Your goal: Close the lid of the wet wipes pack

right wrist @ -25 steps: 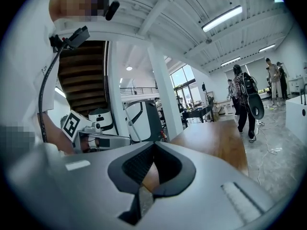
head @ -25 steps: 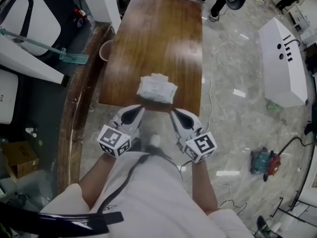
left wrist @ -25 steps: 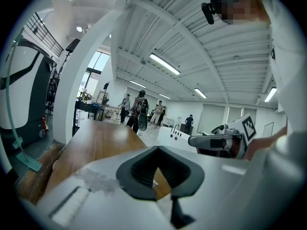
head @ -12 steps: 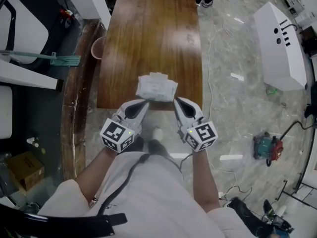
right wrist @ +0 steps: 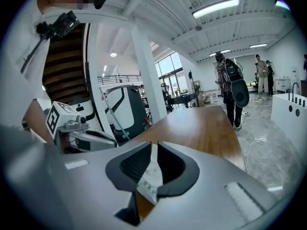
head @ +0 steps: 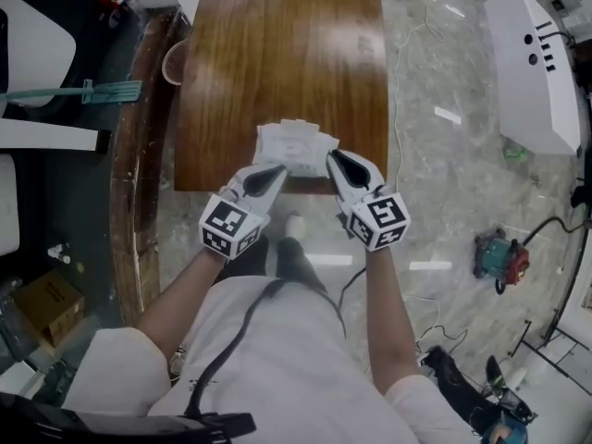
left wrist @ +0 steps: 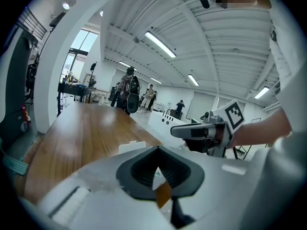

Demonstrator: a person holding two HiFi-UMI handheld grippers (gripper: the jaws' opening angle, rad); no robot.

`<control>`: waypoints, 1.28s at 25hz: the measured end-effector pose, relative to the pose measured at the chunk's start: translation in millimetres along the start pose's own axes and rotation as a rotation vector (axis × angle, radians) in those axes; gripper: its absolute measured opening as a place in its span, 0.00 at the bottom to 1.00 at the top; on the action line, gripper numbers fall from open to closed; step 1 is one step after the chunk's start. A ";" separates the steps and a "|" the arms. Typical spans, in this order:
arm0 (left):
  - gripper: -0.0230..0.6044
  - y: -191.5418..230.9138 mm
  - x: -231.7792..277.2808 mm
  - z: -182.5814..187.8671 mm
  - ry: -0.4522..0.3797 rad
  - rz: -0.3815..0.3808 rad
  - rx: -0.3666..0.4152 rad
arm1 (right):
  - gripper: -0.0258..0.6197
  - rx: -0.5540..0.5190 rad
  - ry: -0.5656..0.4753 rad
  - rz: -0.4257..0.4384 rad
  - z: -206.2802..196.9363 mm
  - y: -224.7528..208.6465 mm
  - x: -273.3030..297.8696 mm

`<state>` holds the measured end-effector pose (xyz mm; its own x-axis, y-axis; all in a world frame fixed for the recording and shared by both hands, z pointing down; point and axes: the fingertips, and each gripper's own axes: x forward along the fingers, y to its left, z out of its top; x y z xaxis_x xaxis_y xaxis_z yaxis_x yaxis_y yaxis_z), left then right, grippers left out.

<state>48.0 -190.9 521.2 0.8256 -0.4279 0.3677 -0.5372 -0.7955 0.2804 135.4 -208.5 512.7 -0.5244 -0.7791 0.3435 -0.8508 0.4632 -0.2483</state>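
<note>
1. Both grippers have closed in on the wet wipes pack (head: pixel 294 148). A second ago they hung short of the table's (head: pixel 277 54) near edge. Now the left gripper (head: pixel 276 170) and right gripper (head: pixel 333 157) have their tips over that edge, at the pack's near corners. Contact can't be confirmed.
2. Pack unchanged: on the table, mid near edge. Lid (head: pixel 298 128) looks raised at the pack's far side, so not closed yet.
3. Right jaws have just been opening, now a thin slit. The pack shows through the slit but nothing is pinched. Left jaws are pressed together and empty.
4. Read: approach finished, flap press-down likely next.
5. Head view has also shifted, so the table sits higher in frame than before.
</note>
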 end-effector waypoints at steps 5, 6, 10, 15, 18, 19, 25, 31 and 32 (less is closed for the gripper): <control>0.04 15.1 14.7 -14.5 0.026 0.018 -0.033 | 0.16 -0.009 0.055 0.029 -15.4 -11.0 26.1; 0.04 17.2 16.9 -17.0 0.031 0.022 -0.037 | 0.17 -0.011 0.064 0.035 -18.2 -12.7 30.8; 0.04 25.5 25.3 -24.8 0.042 0.041 -0.054 | 0.23 -0.023 0.101 0.045 -28.6 -22.9 50.5; 0.04 34.3 32.3 -34.8 0.057 0.064 -0.065 | 0.29 -0.019 0.131 0.055 -38.5 -32.8 71.9; 0.04 37.4 33.3 -38.3 0.062 0.074 -0.076 | 0.30 -0.028 0.148 0.065 -43.3 -37.8 83.3; 0.04 38.4 32.8 -39.4 0.063 0.077 -0.078 | 0.30 -0.035 0.151 0.070 -43.9 -38.7 86.7; 0.04 44.7 29.5 -42.7 0.068 0.104 -0.095 | 0.31 -0.057 0.163 0.124 -43.8 -40.5 100.4; 0.04 49.0 27.2 -41.0 0.066 0.119 -0.097 | 0.31 -0.071 0.183 0.178 -47.1 -31.2 106.8; 0.04 49.1 27.5 -40.4 0.066 0.121 -0.097 | 0.31 -0.072 0.184 0.181 -47.0 -30.7 106.8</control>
<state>37.3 -224.4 580.9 0.7426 -0.4865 0.4603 -0.6487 -0.6935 0.3136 103.8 -286.1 599.6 -0.6603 -0.5941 0.4594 -0.7392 0.6223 -0.2576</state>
